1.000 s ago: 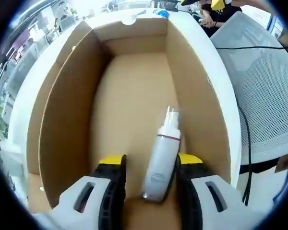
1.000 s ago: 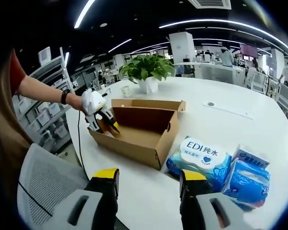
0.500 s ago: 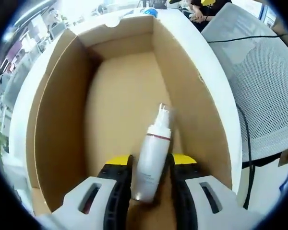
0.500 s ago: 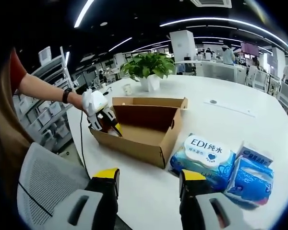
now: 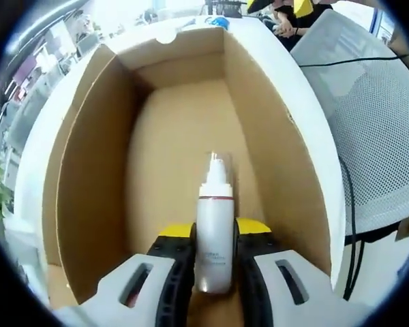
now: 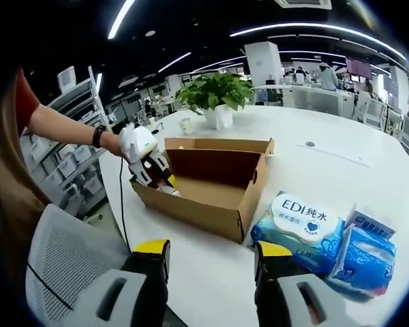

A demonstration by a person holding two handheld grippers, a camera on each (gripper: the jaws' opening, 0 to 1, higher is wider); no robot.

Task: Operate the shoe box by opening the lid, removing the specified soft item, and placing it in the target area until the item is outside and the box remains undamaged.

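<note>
An open brown cardboard shoe box (image 5: pixel 95 170) lies on a white table; its inside runs away from me in the left gripper view. A white pump bottle (image 5: pixel 214 228) with a thin red band is clamped between the yellow-tipped jaws of my left gripper (image 5: pixel 215 235), just above the box floor. In the right gripper view the same box (image 6: pixel 211 184) stands mid-table, with the left gripper (image 6: pixel 160 178) reaching into its left end. My right gripper (image 6: pixel 211 255) hangs open over the table's near edge with nothing between its fingers.
Packs of wet wipes (image 6: pixel 300 228) and a blue tissue pack (image 6: pixel 365 255) lie right of the box. A potted plant (image 6: pixel 215 99) stands behind it. A grey mesh chair (image 6: pixel 68 266) is at the table's near left, also seen as the mesh chair (image 5: pixel 368 122).
The left gripper's jaws have closed on the white bottle, which now stands straight between them instead of lying tilted. The right gripper stays open and nearly still.
</note>
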